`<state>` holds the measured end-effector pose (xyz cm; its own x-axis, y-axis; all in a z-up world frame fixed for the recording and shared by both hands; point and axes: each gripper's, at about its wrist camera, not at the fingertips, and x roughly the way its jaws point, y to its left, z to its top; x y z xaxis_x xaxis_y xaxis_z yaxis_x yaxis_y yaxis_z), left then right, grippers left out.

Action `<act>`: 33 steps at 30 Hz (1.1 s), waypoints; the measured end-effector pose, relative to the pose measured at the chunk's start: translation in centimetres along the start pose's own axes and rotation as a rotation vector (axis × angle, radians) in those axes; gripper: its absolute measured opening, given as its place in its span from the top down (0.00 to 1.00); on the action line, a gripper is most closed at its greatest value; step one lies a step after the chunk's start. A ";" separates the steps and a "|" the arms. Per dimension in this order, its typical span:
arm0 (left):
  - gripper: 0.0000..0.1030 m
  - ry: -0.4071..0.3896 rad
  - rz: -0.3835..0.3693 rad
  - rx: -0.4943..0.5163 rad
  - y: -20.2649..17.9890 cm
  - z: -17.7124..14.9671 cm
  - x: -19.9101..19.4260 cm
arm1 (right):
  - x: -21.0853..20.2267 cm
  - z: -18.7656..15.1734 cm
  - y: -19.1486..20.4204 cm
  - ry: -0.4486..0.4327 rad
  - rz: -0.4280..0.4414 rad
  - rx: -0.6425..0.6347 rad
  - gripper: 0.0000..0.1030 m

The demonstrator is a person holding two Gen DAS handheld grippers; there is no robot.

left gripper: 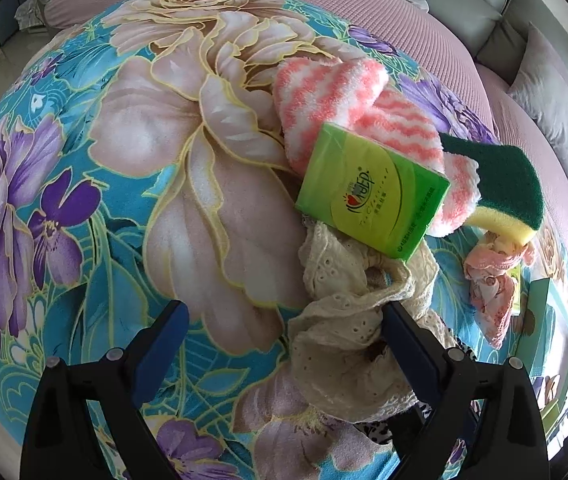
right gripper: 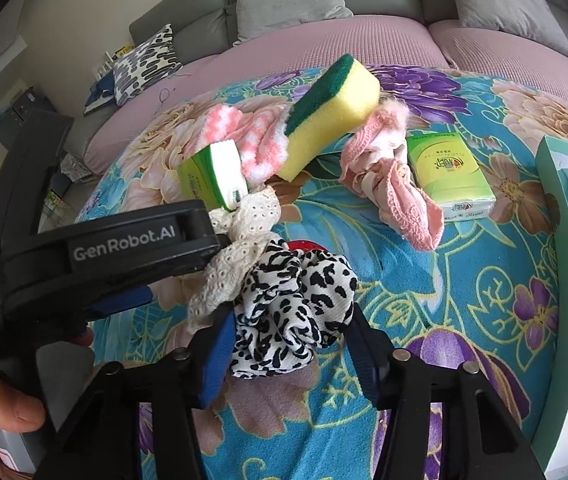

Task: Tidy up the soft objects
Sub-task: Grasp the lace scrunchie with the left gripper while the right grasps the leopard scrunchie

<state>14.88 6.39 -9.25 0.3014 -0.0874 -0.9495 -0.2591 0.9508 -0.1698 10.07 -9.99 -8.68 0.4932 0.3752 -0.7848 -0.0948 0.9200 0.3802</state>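
Nearest to us, our right gripper (right gripper: 288, 344) has its blue pads (right gripper: 215, 356) closed about halfway onto the black-and-white spotted scrunchie (right gripper: 296, 304), which bulges up between them; both pads press its sides. It sits on the floral blanket (right gripper: 424, 280).

Just left of it, our left gripper (left gripper: 284, 320) stands wide open. Its right finger (left gripper: 408, 332) touches the cream lace scrunchie (left gripper: 344, 320), which lies beside and partly over that finger; nothing is clamped between the fingers. The cream scrunchie touches the spotted one on its left.

Farther on, a green tissue pack (left gripper: 372, 192) leans on the cream scrunchie and on a pink-and-white striped fuzzy sock (left gripper: 348, 104). A yellow-and-green sponge (right gripper: 332, 112) rests tilted against the sock. To its right lies a pink lace cloth (right gripper: 392, 176), then a second green tissue pack (right gripper: 452, 176) just beside it. At the far right edge stands a teal box (right gripper: 564, 216).
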 end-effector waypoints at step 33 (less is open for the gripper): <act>0.88 -0.020 -0.168 0.067 -3.9 -0.2 -0.6 | -0.5 0.1 -1.1 0.018 0.032 0.061 0.58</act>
<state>15.55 2.67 -8.04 0.3535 -0.2412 -0.9038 -0.1420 0.9412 -0.3067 10.03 -11.23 -8.69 0.4749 0.4064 -0.7806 -0.0572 0.8993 0.4335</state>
